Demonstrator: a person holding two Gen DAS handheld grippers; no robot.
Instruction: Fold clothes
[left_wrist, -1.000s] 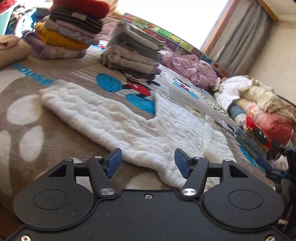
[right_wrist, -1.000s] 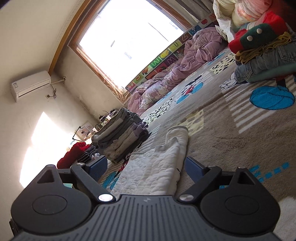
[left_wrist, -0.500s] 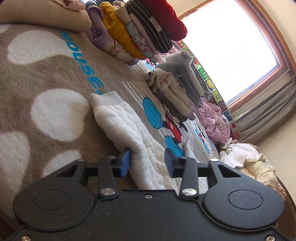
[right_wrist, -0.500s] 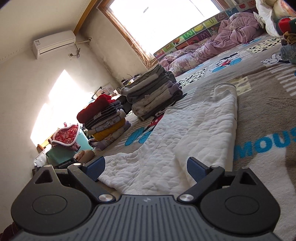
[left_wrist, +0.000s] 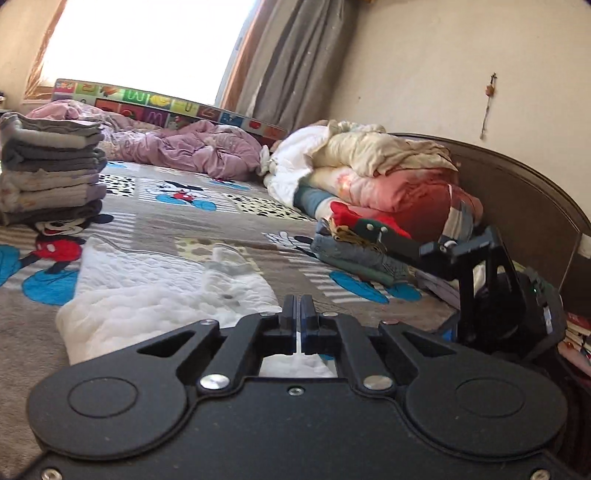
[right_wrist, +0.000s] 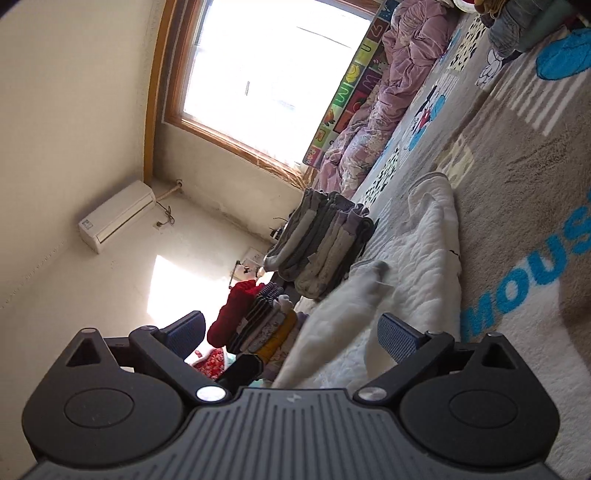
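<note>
White quilted baby trousers (left_wrist: 155, 295) lie on the Mickey Mouse blanket (left_wrist: 177, 221). My left gripper (left_wrist: 298, 314) is shut on the near edge of the trousers; white cloth shows between the jaws. In the right wrist view the trousers (right_wrist: 417, 258) lie spread, with one leg lifted and folded toward the camera between the fingers. My right gripper (right_wrist: 291, 338) is open around that raised cloth and does not pinch it. The right gripper also shows in the left wrist view (left_wrist: 476, 266), at the right.
A stack of grey folded clothes (left_wrist: 51, 170) stands at the left, also seen in the right wrist view (right_wrist: 325, 243). A colourful folded stack (right_wrist: 258, 328) sits beyond it. A heap of bedding and clothes (left_wrist: 376, 184) lies by the dark headboard (left_wrist: 524, 199). A purple quilt (left_wrist: 192, 147) lies under the window.
My left gripper closed on the trousers' edge and swung right toward the headboard, lifting cloth. My right gripper stayed open and tilted; a trouser leg now rises between its fingers.
</note>
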